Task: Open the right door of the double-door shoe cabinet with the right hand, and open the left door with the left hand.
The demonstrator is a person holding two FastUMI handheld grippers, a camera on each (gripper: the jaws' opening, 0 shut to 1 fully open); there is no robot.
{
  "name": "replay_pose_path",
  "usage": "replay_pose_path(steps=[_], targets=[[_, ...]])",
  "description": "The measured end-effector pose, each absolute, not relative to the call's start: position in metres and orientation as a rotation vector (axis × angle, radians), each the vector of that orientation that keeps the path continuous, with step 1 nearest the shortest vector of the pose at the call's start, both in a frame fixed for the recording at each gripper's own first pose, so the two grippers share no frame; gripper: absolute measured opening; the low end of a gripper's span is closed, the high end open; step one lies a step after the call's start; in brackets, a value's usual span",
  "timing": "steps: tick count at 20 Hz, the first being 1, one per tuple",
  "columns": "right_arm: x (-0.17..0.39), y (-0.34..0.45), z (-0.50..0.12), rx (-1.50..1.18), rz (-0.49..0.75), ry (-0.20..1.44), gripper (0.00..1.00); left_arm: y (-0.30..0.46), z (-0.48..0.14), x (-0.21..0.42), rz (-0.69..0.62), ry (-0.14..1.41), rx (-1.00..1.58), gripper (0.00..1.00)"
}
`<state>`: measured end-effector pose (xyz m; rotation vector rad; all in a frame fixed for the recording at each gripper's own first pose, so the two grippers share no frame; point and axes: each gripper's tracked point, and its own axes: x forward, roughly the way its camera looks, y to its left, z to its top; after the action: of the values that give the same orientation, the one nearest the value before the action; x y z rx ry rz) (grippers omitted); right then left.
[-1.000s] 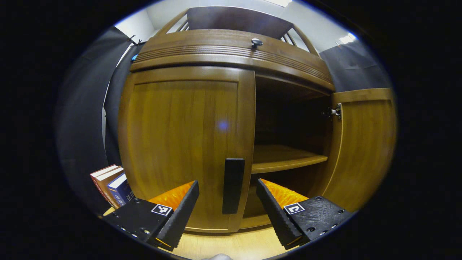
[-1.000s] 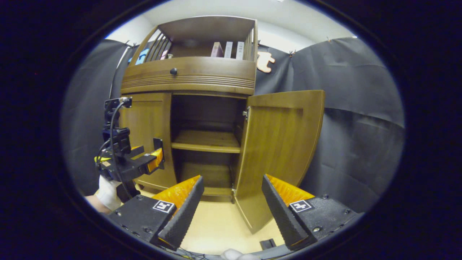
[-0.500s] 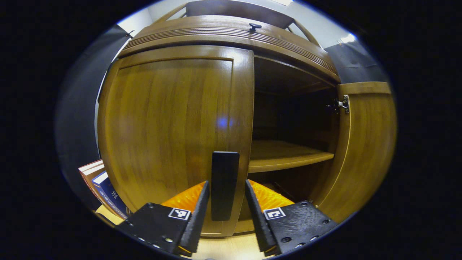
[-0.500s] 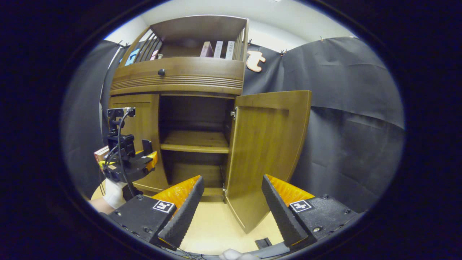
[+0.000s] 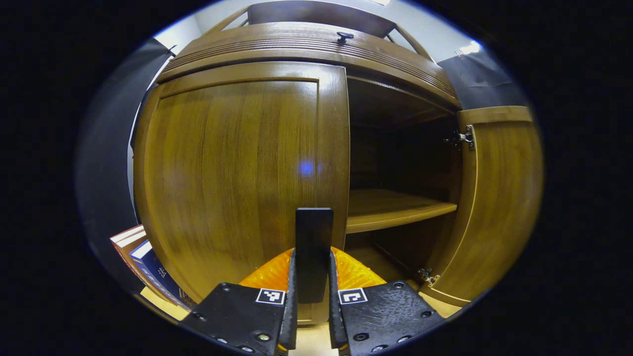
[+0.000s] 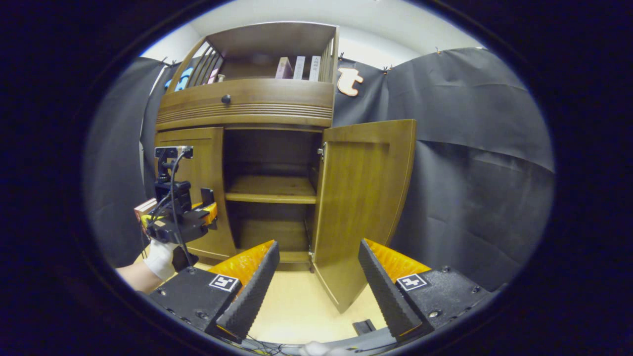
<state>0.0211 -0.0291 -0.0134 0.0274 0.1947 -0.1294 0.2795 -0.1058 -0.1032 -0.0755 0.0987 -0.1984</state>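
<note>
Left gripper view: left gripper clamped on the dark handle of the left door, both fingers pressed against the handle's sides. Left door flush with the cabinet front, not swung out. Handle upright, at the door's right edge, low on the panel. To the right, open compartment with a shelf across the middle, dark above and below. Right door swung wide, hinge showing near its top inner edge. Drawer front with a small knob above the doors. Books leaning at lower left beside the cabinet.

Right gripper view: right gripper with fingers wide apart, holding nothing, well back from the cabinet and above the pale floor. Right door standing open, turned outward past square, its lower edge near the gap between the fingers but not touching them. Left door closed. Left gripper seen at lower left against that door's edge, held by a gloved hand. Shelf inside bare. Books upright in the top rack. Small dark object on the floor near the right finger; what it is cannot be told.
</note>
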Motion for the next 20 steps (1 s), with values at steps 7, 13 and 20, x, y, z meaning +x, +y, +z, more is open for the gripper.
replay_pose_path(steps=[7, 13, 20], targets=[[0.012, -0.023, -0.025, 0.052, -0.107, 0.213, 1.00, -0.099, -0.104, 0.242, -0.270, 0.101, -0.100, 0.25], [0.013, -0.016, -0.027, 0.064, -0.088, 0.208, 1.00, -0.080, -0.103, 0.199, -0.276, 0.108, -0.107, 0.25], [0.021, 0.006, -0.029, 0.070, -0.029, 0.206, 1.00, -0.046, -0.102, 0.150, -0.264, 0.112, -0.103, 0.25]])
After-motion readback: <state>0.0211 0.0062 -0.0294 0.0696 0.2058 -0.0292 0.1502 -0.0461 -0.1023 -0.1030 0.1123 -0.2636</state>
